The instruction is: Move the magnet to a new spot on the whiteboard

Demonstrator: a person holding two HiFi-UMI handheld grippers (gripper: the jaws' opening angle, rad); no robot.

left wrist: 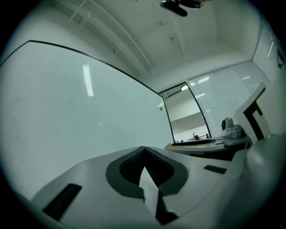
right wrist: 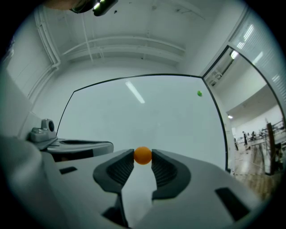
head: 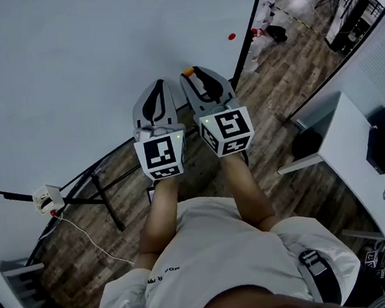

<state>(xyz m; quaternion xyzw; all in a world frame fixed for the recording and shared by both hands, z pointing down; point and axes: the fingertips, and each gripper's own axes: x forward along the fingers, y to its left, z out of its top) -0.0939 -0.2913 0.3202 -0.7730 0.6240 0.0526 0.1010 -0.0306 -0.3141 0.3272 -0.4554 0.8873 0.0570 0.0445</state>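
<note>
At the far left of the head view, a white power strip (head: 48, 198) lies on the wooden floor (head: 86, 252) with a thin cable trailing from it, just below the black lower edge of the whiteboard (head: 86, 65), which fills the upper left of that view. The person's two bare forearms reach forward side by side from a white shirt, each holding a gripper up towards the board. The left gripper (head: 159, 86) points at the board's lower part. In the left gripper view its jaws are closed together, the dark ribbed pads meet at the tips and nothing is between them. Just beside it, nearly touching, the right gripper (head: 192, 72) reaches slightly further up the board. In the right gripper view its jaws are closed on the small orange magnet (right wrist: 143, 155), which is pinched at the very tips between the two pads with the pale board surface behind it. Whether the magnet touches the board cannot be told from any view. Further right, near the board's black right edge, a second small round magnet (head: 231, 36) sits on the board, well apart from both grippers; it looks red in the head view and green in the gripper views. To the right of the board are more wooden floor and a white desk (head: 347, 146) at the right edge.
</note>
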